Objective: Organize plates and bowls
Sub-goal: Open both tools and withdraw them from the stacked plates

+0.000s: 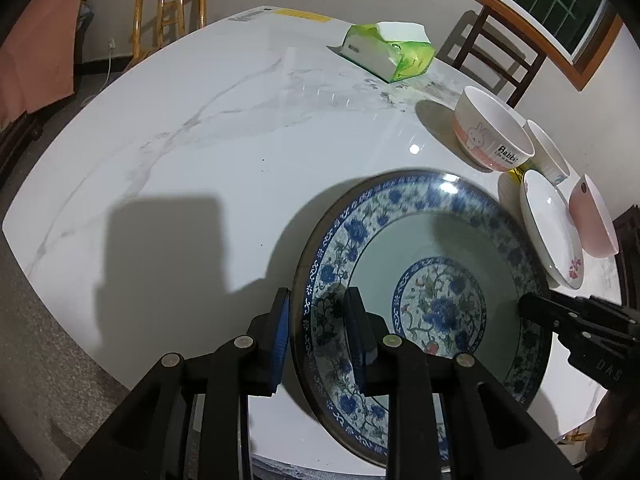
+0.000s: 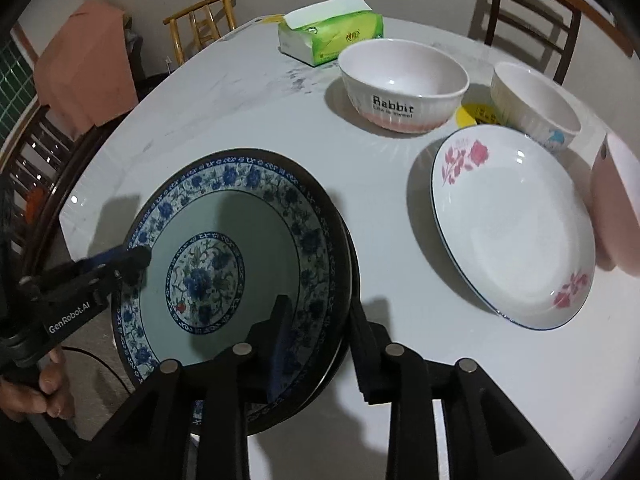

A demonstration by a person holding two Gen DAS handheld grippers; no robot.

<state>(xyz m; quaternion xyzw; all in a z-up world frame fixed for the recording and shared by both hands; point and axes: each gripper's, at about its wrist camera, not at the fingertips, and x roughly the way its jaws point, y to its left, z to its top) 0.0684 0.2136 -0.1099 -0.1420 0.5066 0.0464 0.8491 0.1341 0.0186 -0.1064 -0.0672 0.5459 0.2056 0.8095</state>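
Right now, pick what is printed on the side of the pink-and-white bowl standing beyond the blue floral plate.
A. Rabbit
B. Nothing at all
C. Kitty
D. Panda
A: the word "Rabbit" stands in dark letters on the wall of the pink-and-white bowl, readable in both wrist views, with the blue floral plate nearer the camera.

Blue-floral plate (image 2: 240, 256) near table edge; rose plate (image 2: 516, 232) beside Rabbit bowl (image 2: 404, 80)
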